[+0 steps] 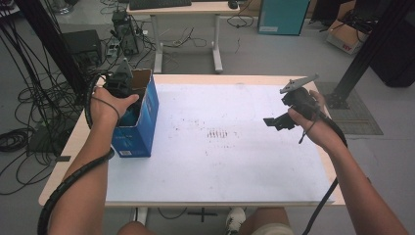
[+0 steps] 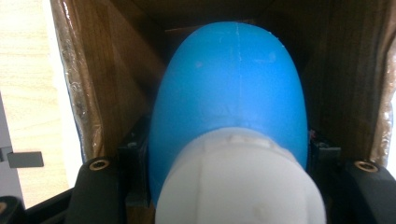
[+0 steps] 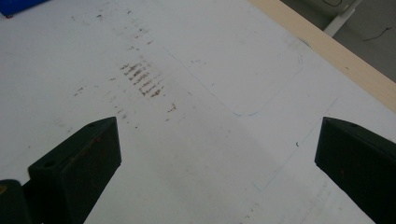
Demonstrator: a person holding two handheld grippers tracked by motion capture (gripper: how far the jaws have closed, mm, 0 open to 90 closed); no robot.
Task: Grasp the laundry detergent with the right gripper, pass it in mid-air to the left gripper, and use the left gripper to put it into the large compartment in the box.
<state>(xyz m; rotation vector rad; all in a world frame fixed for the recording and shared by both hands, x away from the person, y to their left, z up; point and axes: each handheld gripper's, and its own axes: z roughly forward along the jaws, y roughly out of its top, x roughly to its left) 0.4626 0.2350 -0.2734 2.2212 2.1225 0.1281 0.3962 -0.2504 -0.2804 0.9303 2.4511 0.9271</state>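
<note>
The left gripper (image 1: pixel 128 105) reaches down into the open top of a tall blue cardboard box (image 1: pixel 139 129) with a brown inner lining, which stands upright near the left edge of the white-covered table (image 1: pixel 235 171). In the left gripper view, its two black jaws stand on either side of a smooth, rounded blue plastic bottle with a white cap (image 2: pixel 231 126), closed in on it so that the bottle is clamped between them; the white cap end lies nearest the camera and the blue body points deeper into the box, with the brown cardboard walls close on both sides. Whether the bottle rests on the box's bottom cannot be told. The right gripper (image 1: pixel 275 122) is held in the air over the right part of the table, well apart from the box, its jaws pointing toward the middle of the table. In the right gripper view its two black jaws stand wide apart with nothing between them, above the bare white sheet, which bears a patch of brown scuff marks (image 3: pixel 142 79) and faint blue pen outlines (image 3: pixel 261 84).
</note>
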